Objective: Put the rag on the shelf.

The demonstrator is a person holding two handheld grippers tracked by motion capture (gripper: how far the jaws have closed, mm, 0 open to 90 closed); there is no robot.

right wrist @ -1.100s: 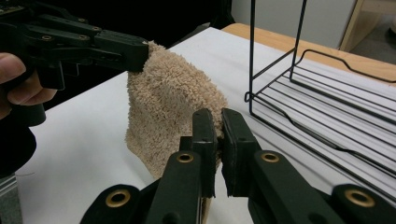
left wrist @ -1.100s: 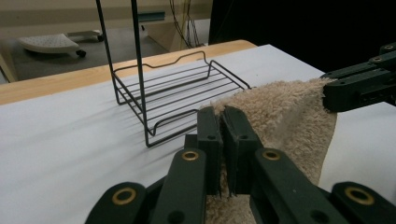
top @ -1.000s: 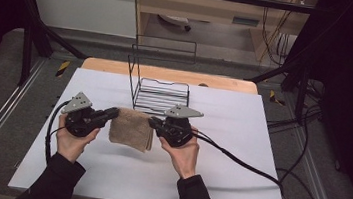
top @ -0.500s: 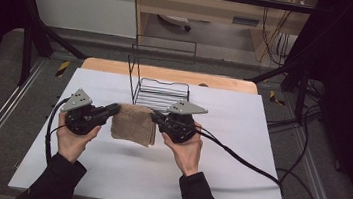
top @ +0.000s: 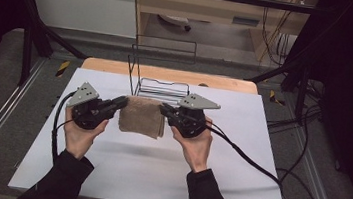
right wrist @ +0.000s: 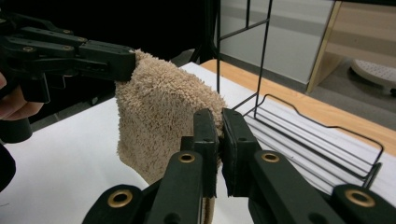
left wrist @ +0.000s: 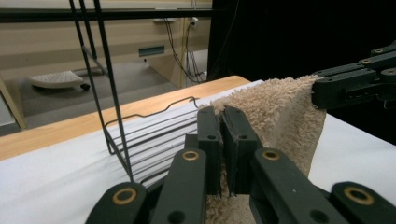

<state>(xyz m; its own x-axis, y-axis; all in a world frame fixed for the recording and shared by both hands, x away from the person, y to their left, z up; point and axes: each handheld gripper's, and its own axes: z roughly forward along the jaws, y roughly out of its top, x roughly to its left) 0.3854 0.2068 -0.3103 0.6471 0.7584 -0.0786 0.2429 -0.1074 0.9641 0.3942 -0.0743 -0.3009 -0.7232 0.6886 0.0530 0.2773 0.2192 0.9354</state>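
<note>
Terry cloth (top: 142, 117), tan, folded: hangs clear of table (top: 155, 177), just in front of wire rack (top: 161, 90). Left gripper (top: 122, 103) & right gripper (top: 164, 109) each clamp an upper corner. Probably light, limp, non-slip; grip at edges/corners.

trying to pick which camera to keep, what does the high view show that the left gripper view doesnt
High view alone: both hands, their sleeves, the whole white table, and the floor around it. Left gripper view alone: close up, the left gripper with its jaws closed on the towel's corner. Both share: the tan towel held off the table between the left gripper and the right gripper, and the black wire rack beyond it.
</note>
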